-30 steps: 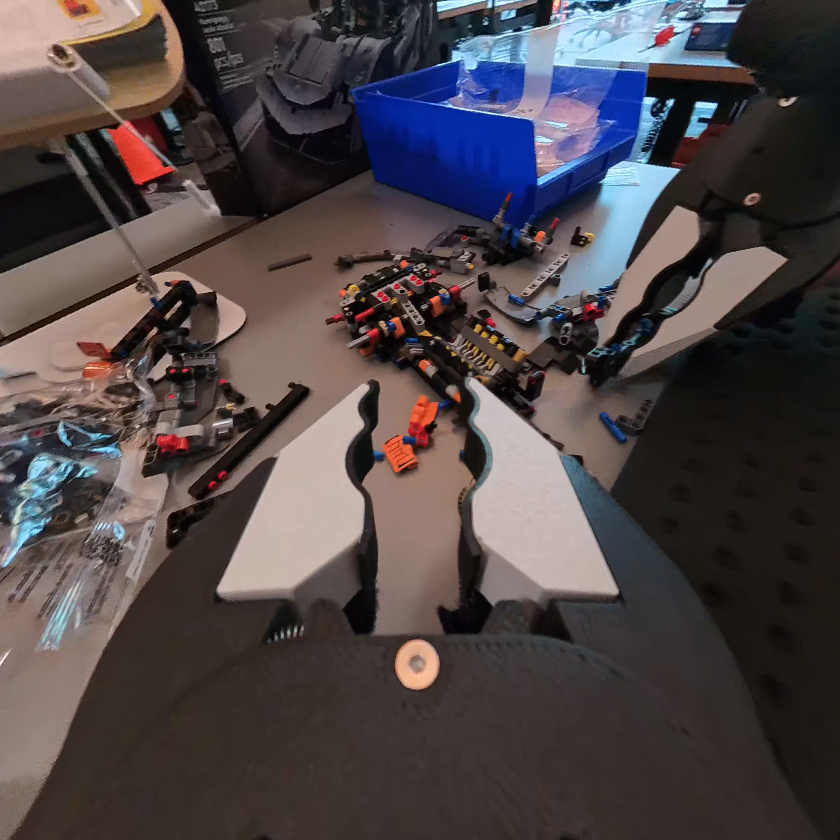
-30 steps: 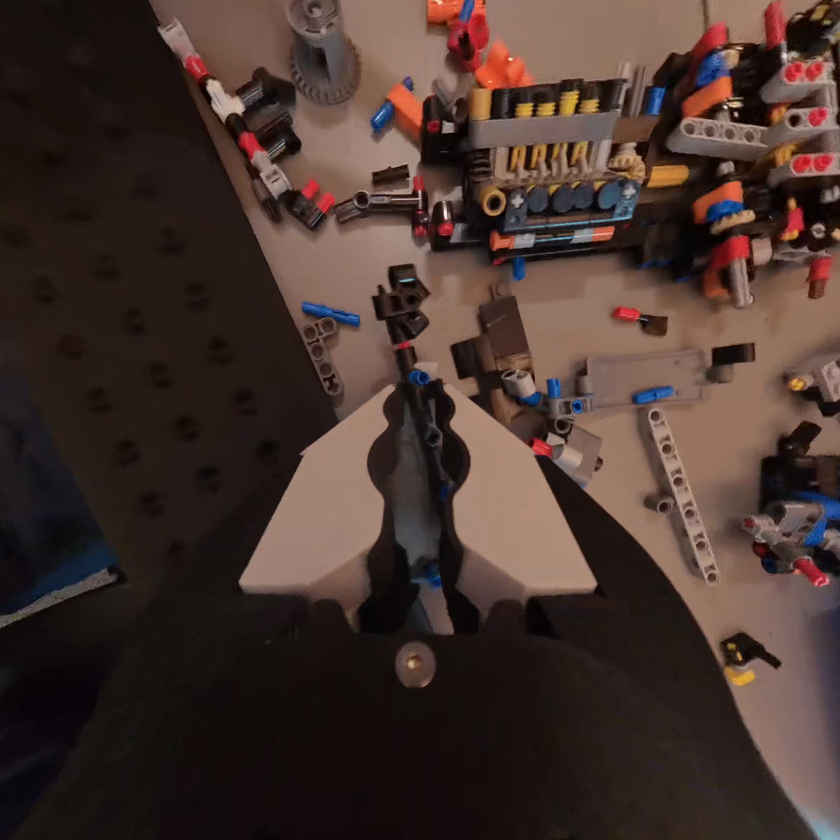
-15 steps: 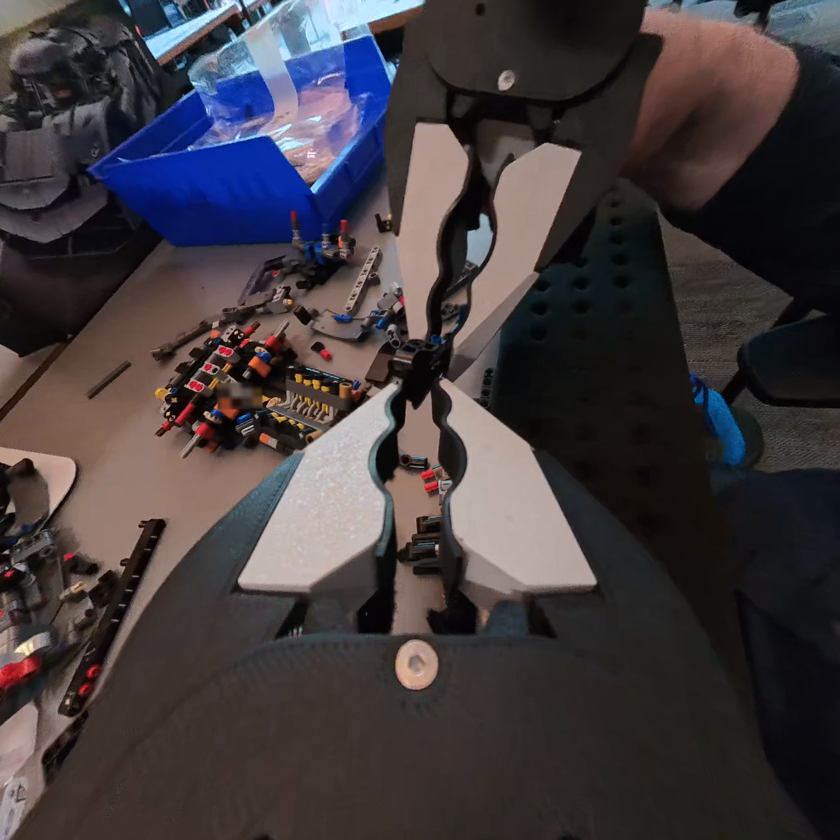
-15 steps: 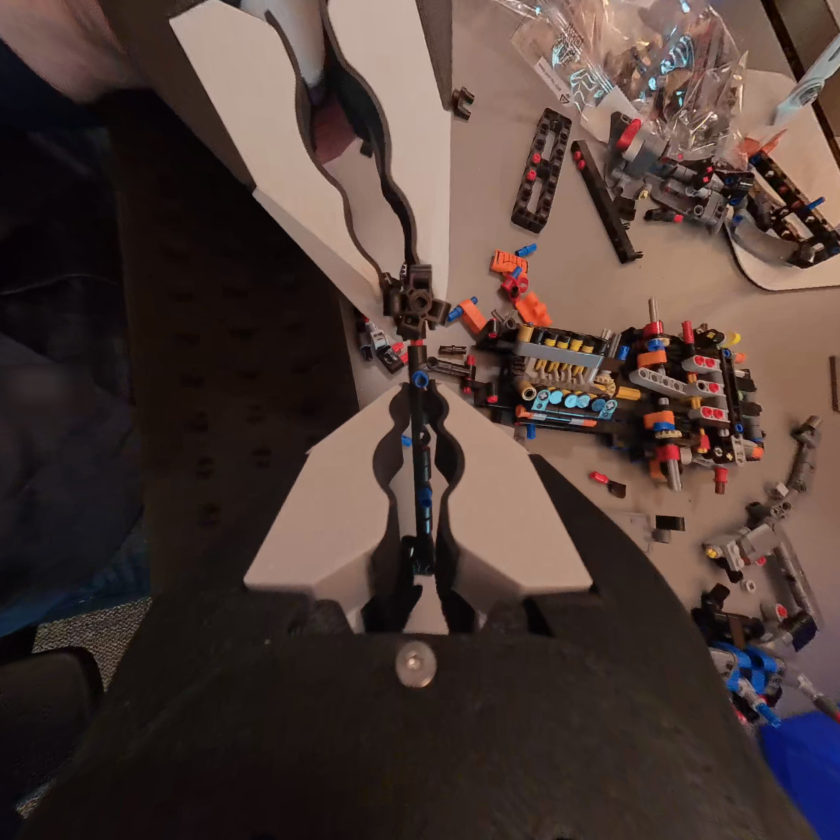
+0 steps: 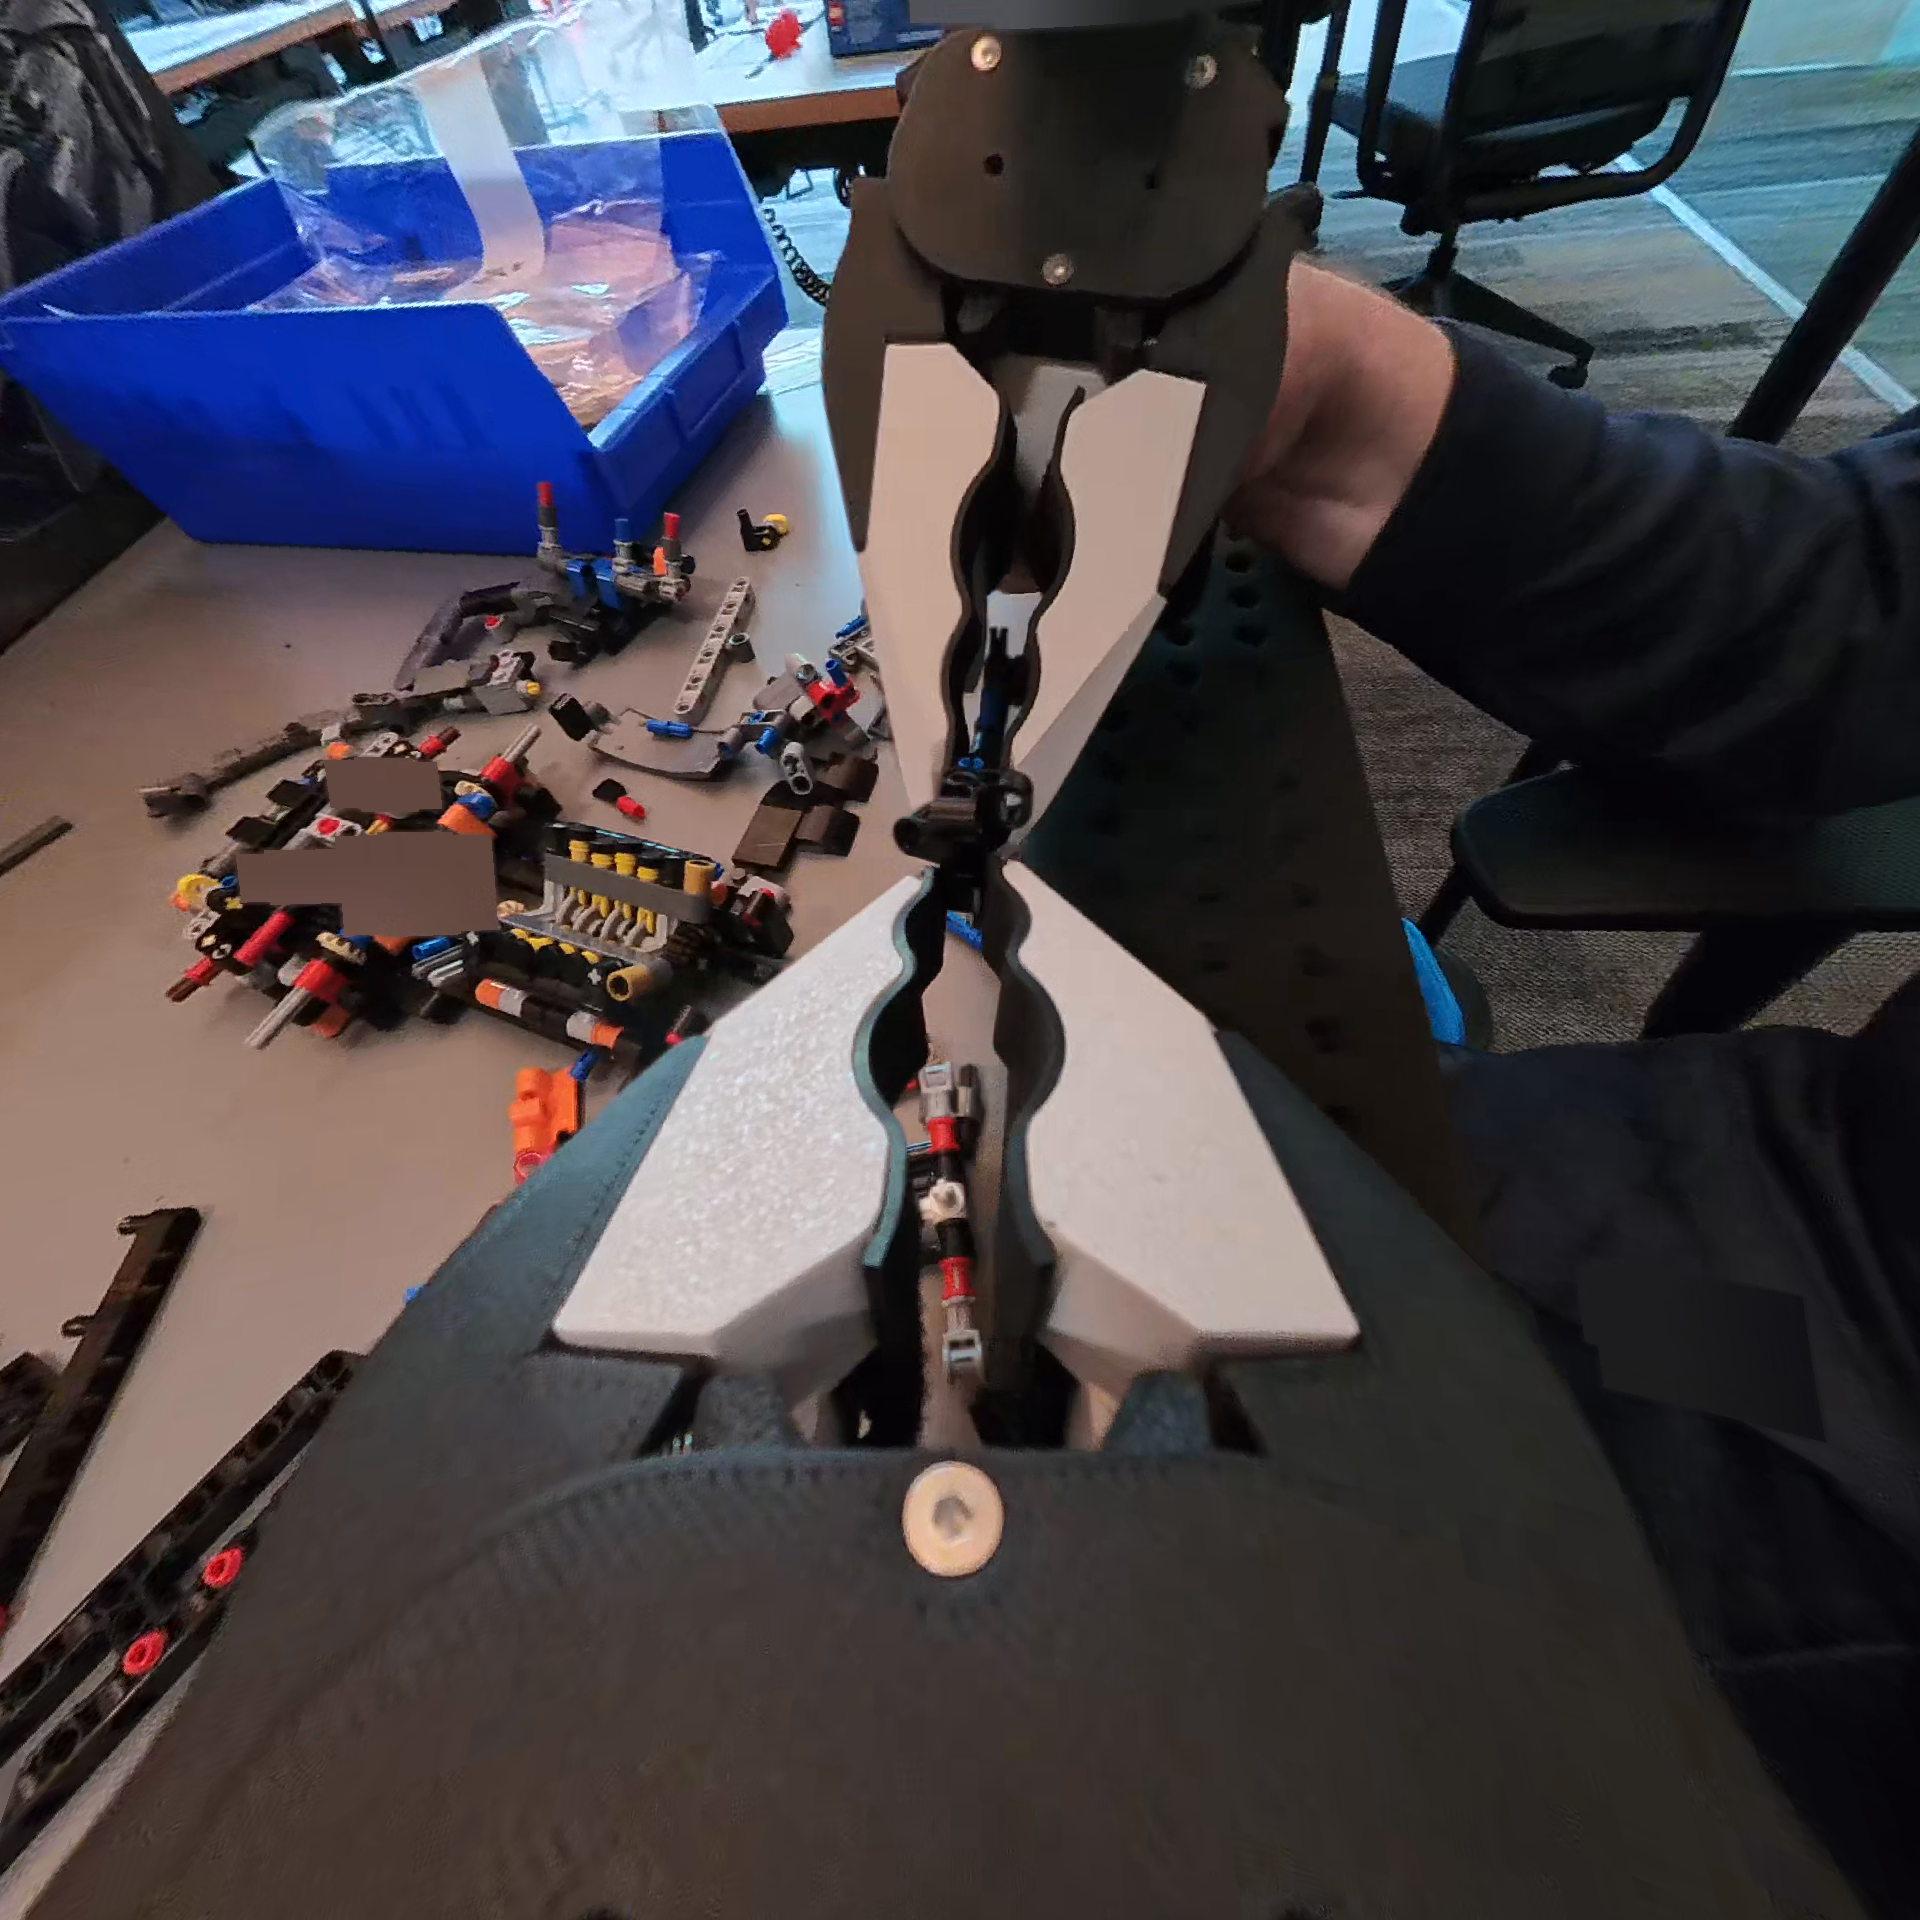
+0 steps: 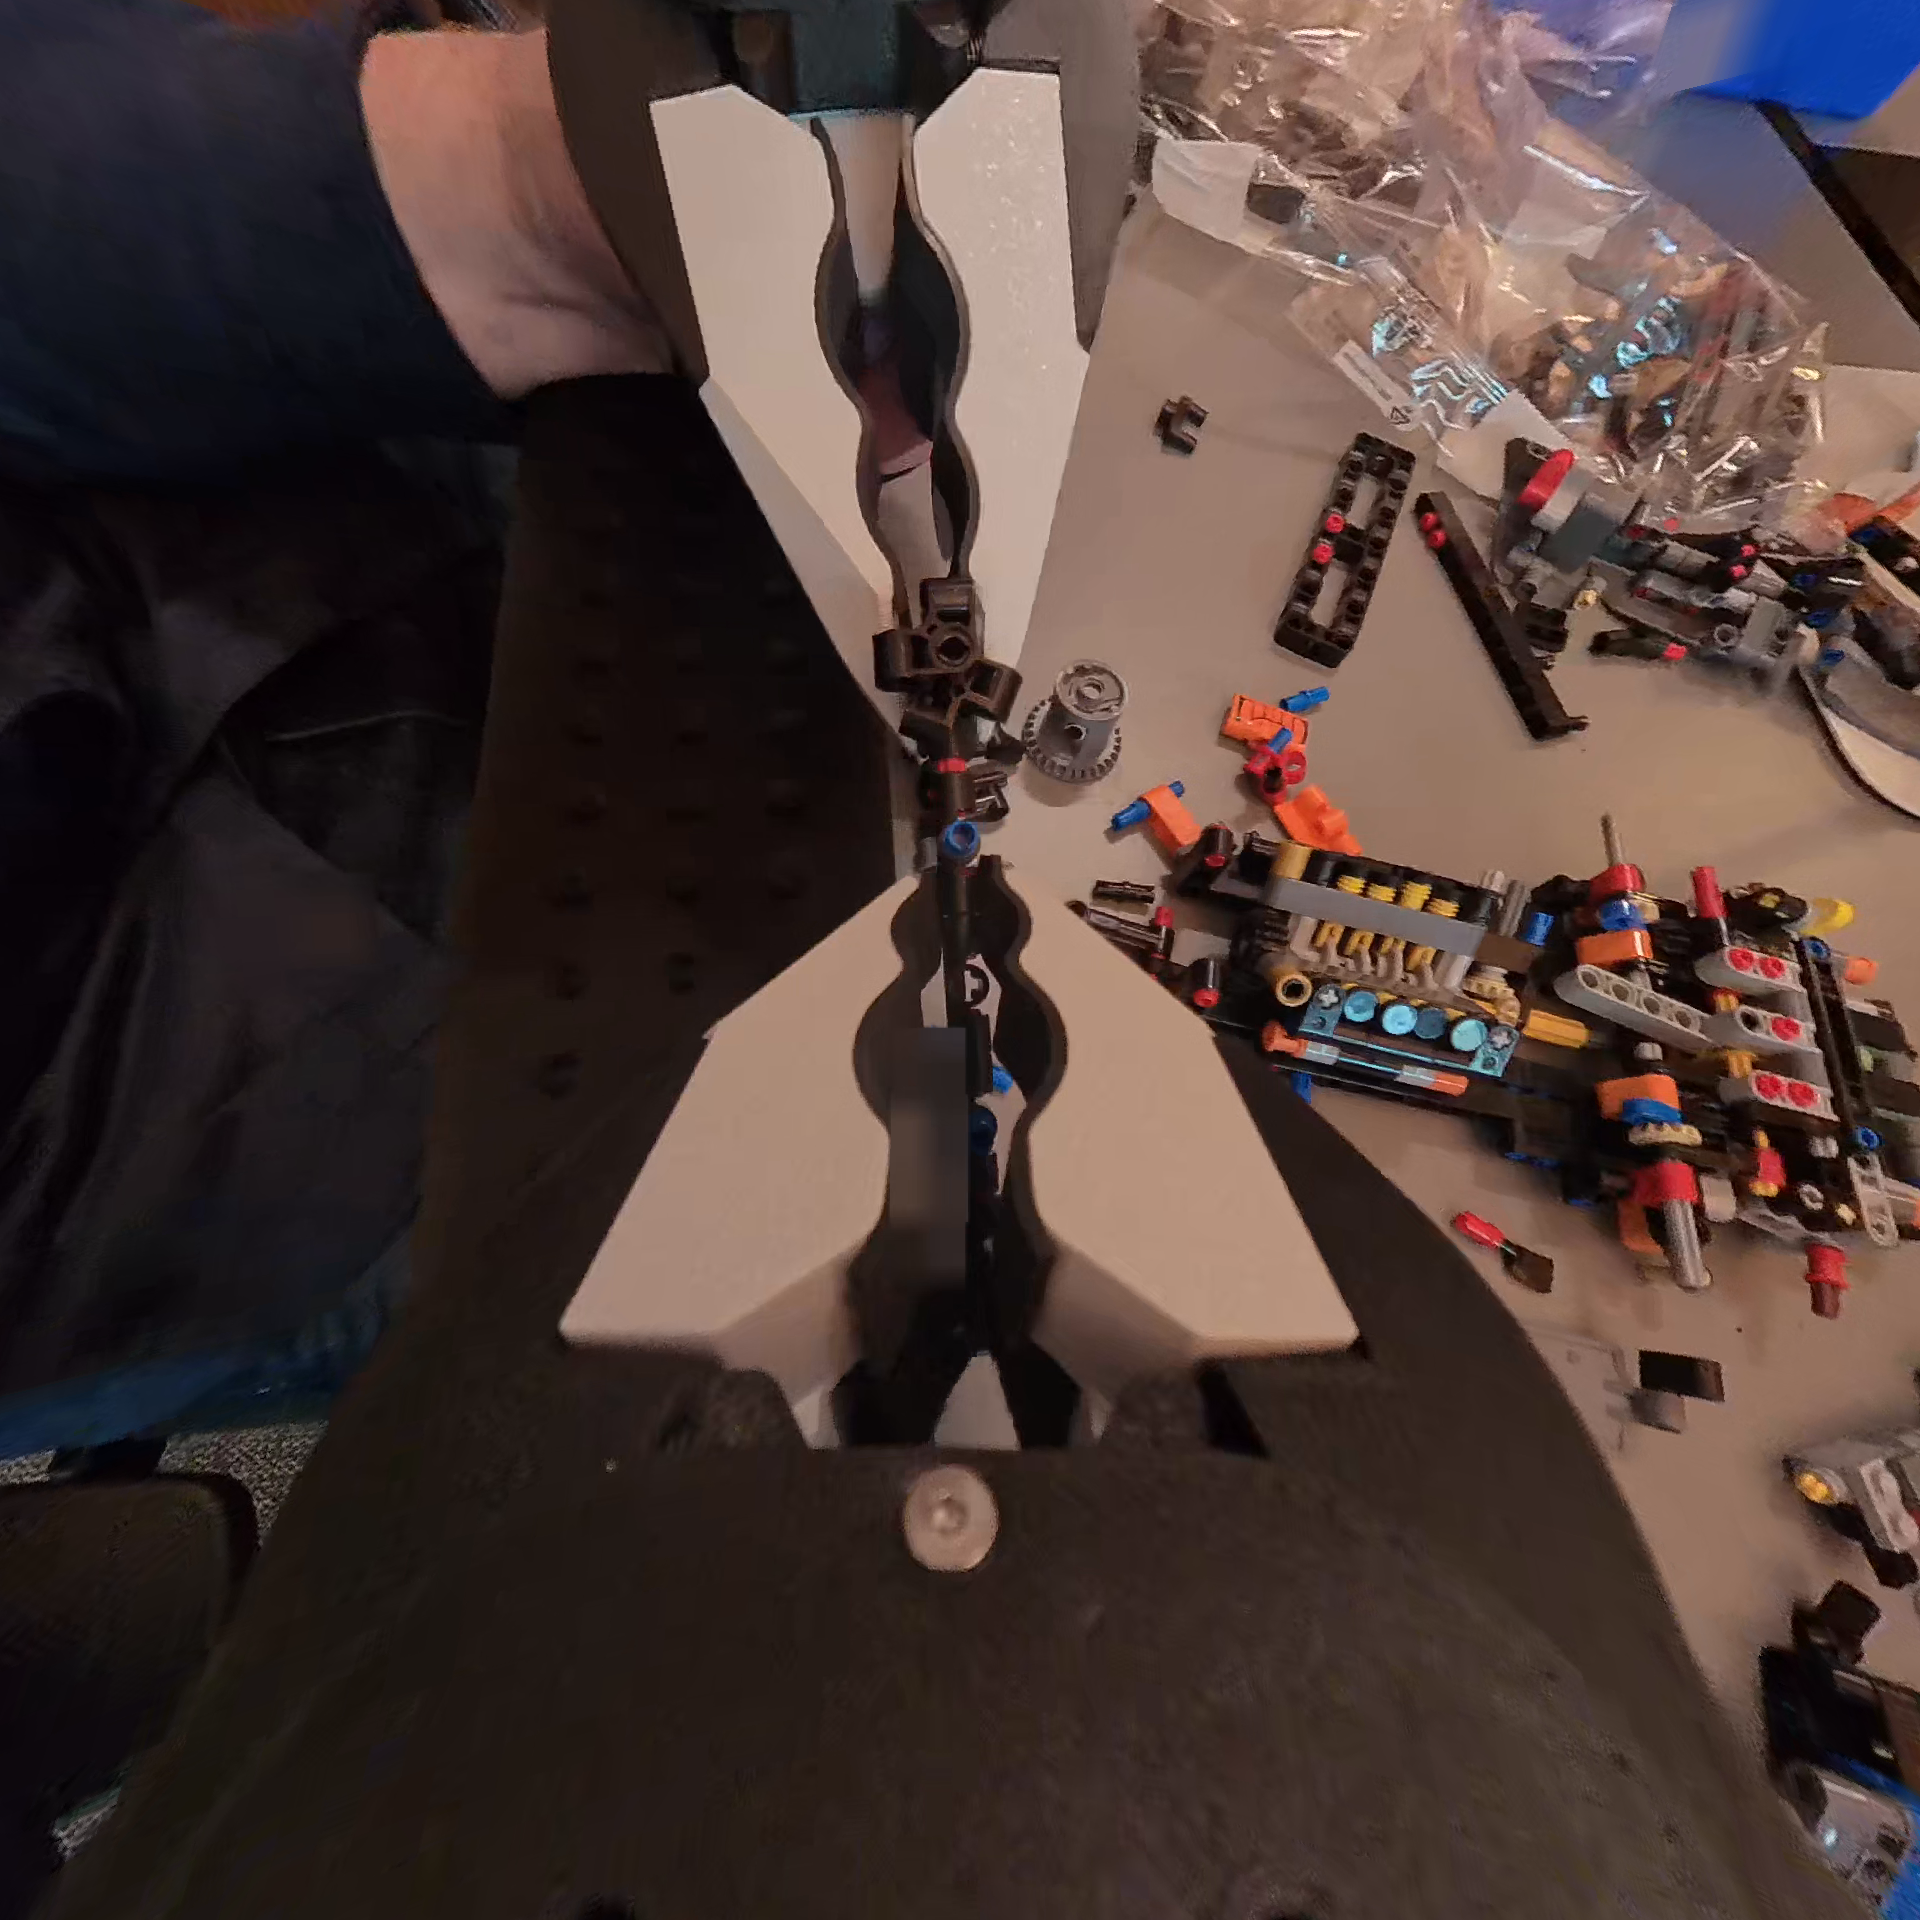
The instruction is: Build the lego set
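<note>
Progress looks partial, by my read: big chassis build (image 6: 1558, 1049) lies on the grey table (image 5: 156, 1122), roughly 3 o'clock of the right claw, w/ a row of yellow pistons and orange, red and blue bits fitted. Lots of loose pcs around it, so plenty left to do.

Current step, as I judge it: passing or joining a thin sub-assembly in mid-air at the table edge. Right claw (image 6: 961, 883) is clamped on a black rod w/ blue pins (image 6: 958, 904), which runs back between its fingers. At the rod's far end, 12 o'clock, sits a black connector cluster (image 6: 940, 660). Left claw (image 5: 966, 899) is closed to a narrow gap, tips pinching the low end of that cluster; seen from the right cam it comes in from 12 o'clock. Both claws face tip to tip.

Containers: blue bin (image 5: 343, 416) at 10 o'clock of the left claw, holding clear plastic bags (image 5: 488, 197), contents can't tell. Clear parts bags (image 6: 1507, 208) at 1 o'clock in the right view, unopened pcs inside. Black frame (image 6: 1345, 545) and long black beam (image 6: 1496, 613) lie near those bags, unused.
</note>
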The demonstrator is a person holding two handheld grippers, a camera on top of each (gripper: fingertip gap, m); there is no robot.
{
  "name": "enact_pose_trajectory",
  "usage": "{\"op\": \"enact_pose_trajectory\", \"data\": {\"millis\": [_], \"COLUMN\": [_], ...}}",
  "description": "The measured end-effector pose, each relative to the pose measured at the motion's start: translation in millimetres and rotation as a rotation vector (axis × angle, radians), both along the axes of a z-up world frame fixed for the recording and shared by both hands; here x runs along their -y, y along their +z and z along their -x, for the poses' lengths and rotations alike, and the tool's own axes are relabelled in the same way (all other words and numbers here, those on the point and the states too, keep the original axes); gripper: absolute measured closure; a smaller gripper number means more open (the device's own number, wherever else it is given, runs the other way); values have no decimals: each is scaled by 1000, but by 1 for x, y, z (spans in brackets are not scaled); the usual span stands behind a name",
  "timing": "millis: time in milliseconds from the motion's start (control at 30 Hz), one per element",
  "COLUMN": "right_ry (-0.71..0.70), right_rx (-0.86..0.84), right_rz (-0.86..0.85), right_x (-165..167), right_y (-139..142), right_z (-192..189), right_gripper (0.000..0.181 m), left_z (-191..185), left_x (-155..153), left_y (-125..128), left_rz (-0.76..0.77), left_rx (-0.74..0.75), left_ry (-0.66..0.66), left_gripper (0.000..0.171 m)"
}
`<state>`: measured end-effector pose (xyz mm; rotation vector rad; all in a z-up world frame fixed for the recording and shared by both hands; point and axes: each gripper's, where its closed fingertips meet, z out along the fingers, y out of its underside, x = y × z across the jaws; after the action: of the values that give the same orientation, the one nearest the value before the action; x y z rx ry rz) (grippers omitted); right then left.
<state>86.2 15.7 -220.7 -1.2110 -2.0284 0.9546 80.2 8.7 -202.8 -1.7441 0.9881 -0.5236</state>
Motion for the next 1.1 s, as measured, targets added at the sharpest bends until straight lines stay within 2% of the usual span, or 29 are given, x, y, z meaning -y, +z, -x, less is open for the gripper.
{"op": "enact_pose_trajectory", "data": {"millis": [67,100,133,200,233,300,400,467,533,600,767,833,967,1100], "right_ry": [-4,-57,-97,-67,-82,-86,-96,-99,-140,-150,-90,-69,-48,-52], "right_rx": [16,92,127,-42,-58,-59,38,31,41,9,-148,-161,-151,-144], "right_rz": [-15,-85,-92,55,22,-8,-37,-40,-49,-68,-80,-100,-122,-135], "right_x": [-4,-20,-35,-30,-30,-28,-29,-26,-29,-27,0,7,12,10], "right_y": [-3,-17,-26,7,16,16,-13,-12,-13,-7,20,20,17,15], "right_z": [-4,-14,-26,-32,-31,-20,-11,-5,2,8,32,37,38,36], "right_gripper": [176,176,176,177,176,176,176,176,153,148,149,152,172,175], "left_z": [0,7,23,59,61,54,47,41,36,32,25,21,21,21], "left_x": [2,0,2,5,6,1,-3,-4,-5,-6,-6,-6,-10,-10], "left_y": [2,5,19,36,31,21,12,7,1,-3,-9,-15,-24,-26], "left_rz": [-6,-9,-24,-45,-12,22,32,1,-16,-31,-62,-63,-63,-64], "left_rx": [10,28,117,226,234,188,137,62,1,-47,-119,-163,-239,-253], "left_ry": [-11,19,47,115,112,116,110,113,118,124,116,111,130,129], "left_gripper": [167,167,167,167,167,167,167,167,166,167,167,167,166,166]}}
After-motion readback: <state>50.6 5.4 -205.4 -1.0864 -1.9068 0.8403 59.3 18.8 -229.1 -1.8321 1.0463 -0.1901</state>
